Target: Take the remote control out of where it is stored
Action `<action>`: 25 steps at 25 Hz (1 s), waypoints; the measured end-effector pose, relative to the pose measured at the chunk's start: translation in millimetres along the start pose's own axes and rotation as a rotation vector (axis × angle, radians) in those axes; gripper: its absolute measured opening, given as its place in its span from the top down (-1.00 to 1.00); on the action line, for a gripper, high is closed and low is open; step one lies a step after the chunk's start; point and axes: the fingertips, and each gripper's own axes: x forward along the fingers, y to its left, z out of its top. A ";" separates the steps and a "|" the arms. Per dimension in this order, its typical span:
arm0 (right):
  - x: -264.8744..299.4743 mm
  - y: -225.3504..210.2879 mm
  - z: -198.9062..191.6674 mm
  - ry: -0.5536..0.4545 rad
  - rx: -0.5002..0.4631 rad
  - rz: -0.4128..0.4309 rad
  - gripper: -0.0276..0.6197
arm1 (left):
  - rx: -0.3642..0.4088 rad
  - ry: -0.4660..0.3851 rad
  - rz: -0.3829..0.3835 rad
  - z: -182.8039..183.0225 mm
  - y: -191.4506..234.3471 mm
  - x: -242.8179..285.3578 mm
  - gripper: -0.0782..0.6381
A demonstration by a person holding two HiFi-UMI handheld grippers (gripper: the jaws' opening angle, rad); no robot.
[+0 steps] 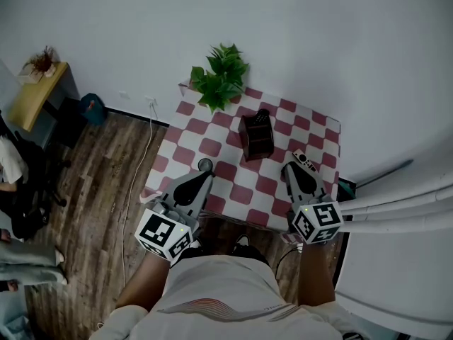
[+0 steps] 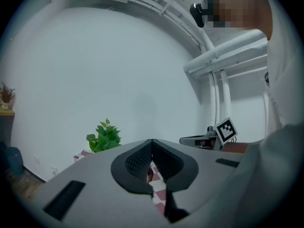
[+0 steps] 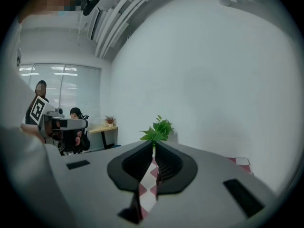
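A dark storage box (image 1: 256, 136) stands upright in the middle of the red-and-white checkered table (image 1: 212, 147). The pale remote control (image 1: 304, 160) lies flat on the cloth to the box's right. It sits just beyond and to the right of the tip of my right gripper (image 1: 290, 167). That right gripper (image 3: 154, 144) is shut with nothing between its pads. My left gripper (image 1: 204, 166) hovers at the table's near left part, its jaws (image 2: 152, 141) shut and empty. Neither gripper view shows the remote.
A green potted plant (image 1: 221, 76) stands at the table's far edge against the white wall. White curtain folds (image 1: 396, 207) hang close on the right. On the left are a wooden desk (image 1: 35, 94), a seated person (image 1: 10, 168) and a cable (image 1: 138, 168) on the floor.
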 end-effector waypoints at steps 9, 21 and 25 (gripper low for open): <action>26.6 -17.3 -1.5 0.016 0.012 -0.053 0.82 | -0.009 0.004 0.022 -3.1 8.3 4.1 0.76; 151.6 -62.0 -40.8 0.177 0.004 -0.115 0.29 | -0.044 0.034 0.130 -20.9 28.6 1.3 0.76; 189.7 -78.2 -55.7 0.235 0.037 -0.134 0.27 | -0.059 0.048 0.163 -28.2 35.9 0.5 0.76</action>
